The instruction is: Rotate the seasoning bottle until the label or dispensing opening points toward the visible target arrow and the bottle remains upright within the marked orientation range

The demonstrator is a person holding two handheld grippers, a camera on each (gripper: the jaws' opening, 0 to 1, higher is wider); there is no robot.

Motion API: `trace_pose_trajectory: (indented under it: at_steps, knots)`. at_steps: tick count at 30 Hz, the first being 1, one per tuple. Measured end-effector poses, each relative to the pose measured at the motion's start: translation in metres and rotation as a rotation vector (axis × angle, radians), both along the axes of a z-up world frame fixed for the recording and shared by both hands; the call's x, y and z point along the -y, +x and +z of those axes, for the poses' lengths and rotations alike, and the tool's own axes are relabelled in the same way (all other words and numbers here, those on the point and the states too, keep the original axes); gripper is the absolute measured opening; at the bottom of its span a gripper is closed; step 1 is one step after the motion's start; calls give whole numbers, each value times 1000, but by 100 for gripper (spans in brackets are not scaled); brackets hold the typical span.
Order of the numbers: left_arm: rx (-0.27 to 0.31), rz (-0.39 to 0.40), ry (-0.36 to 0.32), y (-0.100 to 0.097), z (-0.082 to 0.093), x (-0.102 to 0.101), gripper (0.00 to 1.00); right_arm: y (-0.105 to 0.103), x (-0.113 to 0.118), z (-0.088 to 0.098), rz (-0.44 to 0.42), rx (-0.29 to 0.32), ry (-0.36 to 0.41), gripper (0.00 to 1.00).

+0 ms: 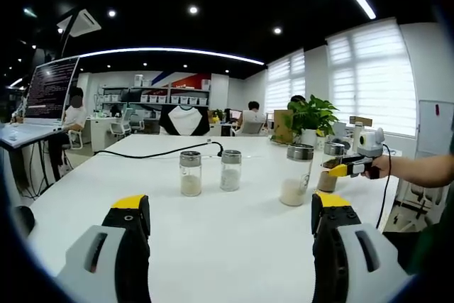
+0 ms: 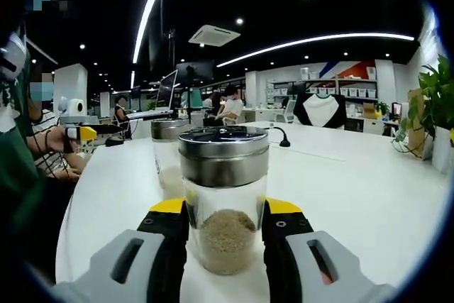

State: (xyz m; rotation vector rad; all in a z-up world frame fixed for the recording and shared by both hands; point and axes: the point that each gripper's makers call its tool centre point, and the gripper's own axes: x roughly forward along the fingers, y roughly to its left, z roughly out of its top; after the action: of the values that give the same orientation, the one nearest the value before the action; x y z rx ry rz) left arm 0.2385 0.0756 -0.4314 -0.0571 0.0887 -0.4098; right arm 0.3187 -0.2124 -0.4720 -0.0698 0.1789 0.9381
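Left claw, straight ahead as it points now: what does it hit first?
Probably nothing close. The left claw is open over bare white table. The two small shakers stand farther on, roughly in line between the jaws; depth is unclear, so which comes first is uncertain.

Left tool (image 1: 228, 223) gapes wide; right tool (image 2: 225, 226) is clamped, level.

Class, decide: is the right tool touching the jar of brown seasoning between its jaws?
Touching. In the right gripper view, the right tool has both yellow-tipped jaws pressed against the glass sides of the seasoning jar, with no gap visible.
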Motion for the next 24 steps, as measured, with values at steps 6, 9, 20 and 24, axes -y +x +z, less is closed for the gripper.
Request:
trace_pose_trajectory:
  at_steps: [6,9,20,24]
  knots:
    - [17,14,56,-1,2,-2,100,1,0,0,-14,7,24,40]
    - [10,11,2,0,3,-4,100,7,5,6,-75,31,49,50]
    - [3,9,2,-1,0,-2,100,4,7,26,-201,69,20,65]
    - [-1,8,2,-1,-1,-2,100,4,8,27,-299,68,-4,64]
